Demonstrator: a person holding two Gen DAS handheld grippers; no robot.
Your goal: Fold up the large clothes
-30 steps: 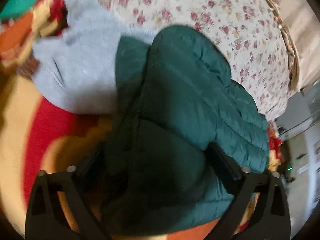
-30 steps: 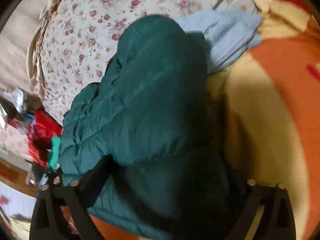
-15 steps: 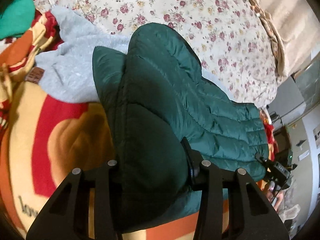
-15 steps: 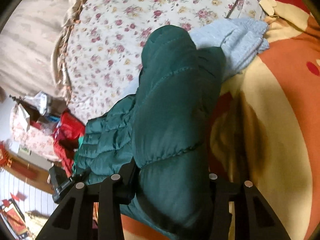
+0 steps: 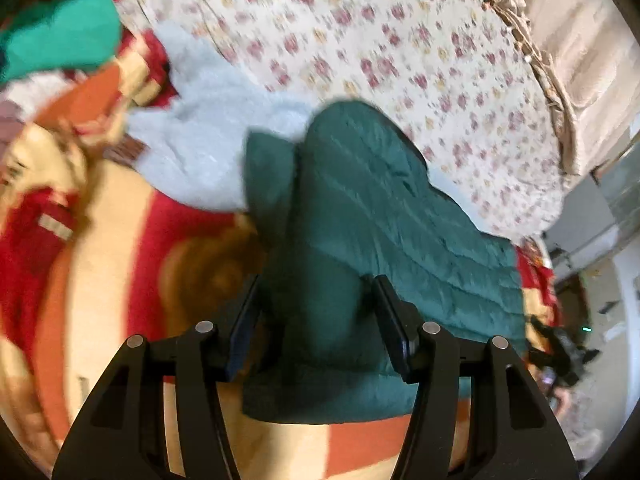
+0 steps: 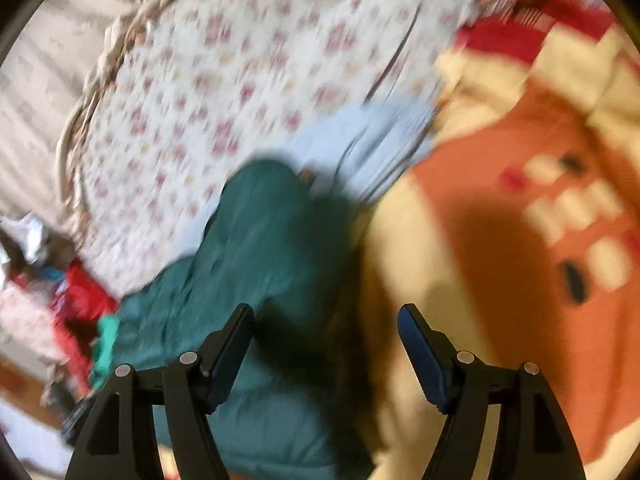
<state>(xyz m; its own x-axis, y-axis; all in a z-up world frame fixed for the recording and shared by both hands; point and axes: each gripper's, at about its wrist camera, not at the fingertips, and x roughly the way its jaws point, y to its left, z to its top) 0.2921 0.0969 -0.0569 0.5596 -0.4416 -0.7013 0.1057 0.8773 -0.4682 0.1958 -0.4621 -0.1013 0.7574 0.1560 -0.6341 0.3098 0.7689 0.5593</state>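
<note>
- Because the jaws of the left hand-held gripper (image 5: 314,316) have just been opening, the folded bulge of the green puffer jacket (image 5: 360,208) stands between them loosely; the pads sit beside the fabric and do not seem to squeeze it.
- The right hand-held gripper (image 6: 326,336) has also just been opening; its jaws are wide apart, with only the jacket's dark edge near the finger on the 9 o'clock side.
- The jacket lies on the bed, running from 6 o'clock to the centre of the left wrist view, with its body spreading toward 4 o'clock.
- Risk: the filling is springy, so I think the fold may puff up and open again once it is free.
- Risk: the shell looks smooth and slippery, so the layers could slide apart on the blanket (image 5: 100,260).
- Risk: the pale fleece garment (image 5: 200,160) at 10 o'clock touches the jacket and could be dragged along.
- Materials: quilted shell with stitched ribs; soft fuzzy fleece; thin floral sheet (image 5: 380,40) at 12 o'clock.
</note>
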